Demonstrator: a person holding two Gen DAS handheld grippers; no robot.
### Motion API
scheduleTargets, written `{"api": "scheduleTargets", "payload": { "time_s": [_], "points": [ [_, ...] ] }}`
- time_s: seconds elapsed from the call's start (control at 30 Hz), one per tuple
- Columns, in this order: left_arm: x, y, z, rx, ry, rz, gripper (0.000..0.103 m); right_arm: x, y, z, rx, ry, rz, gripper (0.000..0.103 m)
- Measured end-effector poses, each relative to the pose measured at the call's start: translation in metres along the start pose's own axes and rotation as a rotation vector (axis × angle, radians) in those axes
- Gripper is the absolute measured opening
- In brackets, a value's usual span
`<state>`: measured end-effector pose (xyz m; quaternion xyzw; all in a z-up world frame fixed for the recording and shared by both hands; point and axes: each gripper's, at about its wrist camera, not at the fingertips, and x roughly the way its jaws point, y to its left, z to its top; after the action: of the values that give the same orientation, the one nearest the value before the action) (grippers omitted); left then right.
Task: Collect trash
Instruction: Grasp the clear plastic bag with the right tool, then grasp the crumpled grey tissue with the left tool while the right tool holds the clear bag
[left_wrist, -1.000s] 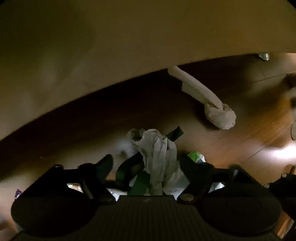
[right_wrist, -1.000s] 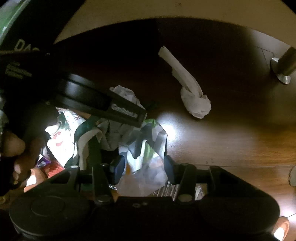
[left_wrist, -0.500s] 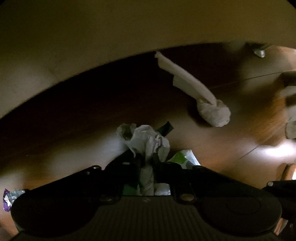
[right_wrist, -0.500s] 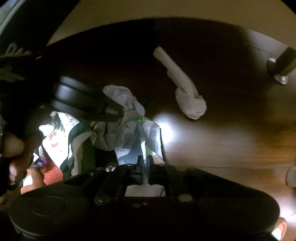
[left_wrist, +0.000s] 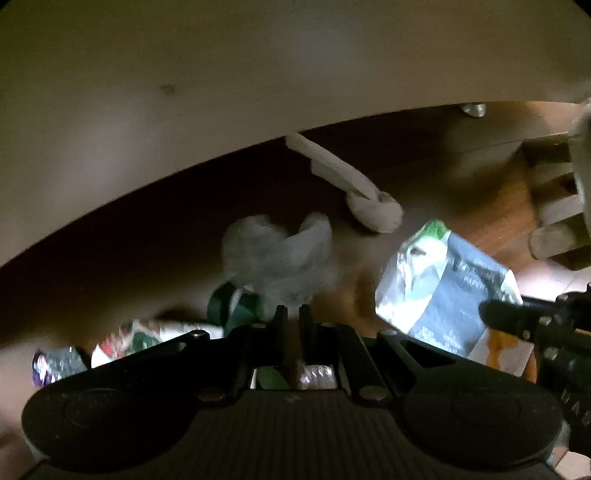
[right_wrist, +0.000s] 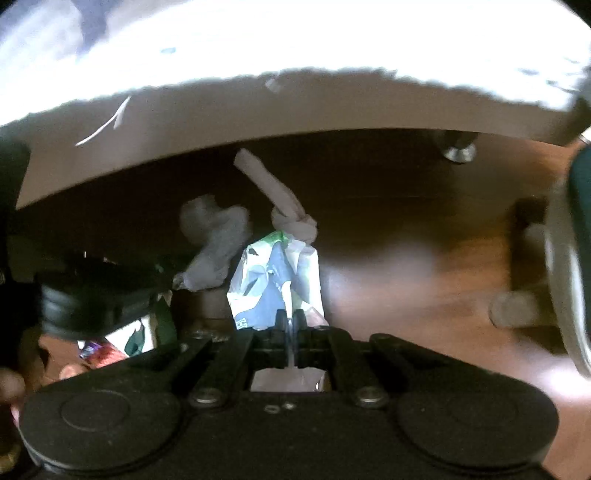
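Trash rides in both tools: the left gripper pinches crumpled grey paper, the right gripper a printed wrapper, both lifted clear. Beyond, a knotted white tissue waits on the dark wooden floor.

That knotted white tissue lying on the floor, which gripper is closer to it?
Hard to tell. The knotted tissue lies free beyond both: the right gripper holds a printed wrapper, the left gripper a crumpled paper wad.
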<state>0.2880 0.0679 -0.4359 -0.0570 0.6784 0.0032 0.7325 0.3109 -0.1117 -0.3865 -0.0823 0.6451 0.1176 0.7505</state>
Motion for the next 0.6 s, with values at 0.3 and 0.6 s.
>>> {"api": "scheduleTargets", "payload": {
  "time_s": [0.3,0.6],
  "points": [
    [-0.055,-0.025,-0.027,-0.045,-0.030,-0.018,0.005,-0.097,-0.023,-0.012,0.133,-0.059,0.025,0.002],
    [-0.062,-0.042,-0.028,0.057,-0.126,0.024,0.006,-0.122,-0.064,-0.003,0.280,-0.112,0.155,0.003]
  ]
}}
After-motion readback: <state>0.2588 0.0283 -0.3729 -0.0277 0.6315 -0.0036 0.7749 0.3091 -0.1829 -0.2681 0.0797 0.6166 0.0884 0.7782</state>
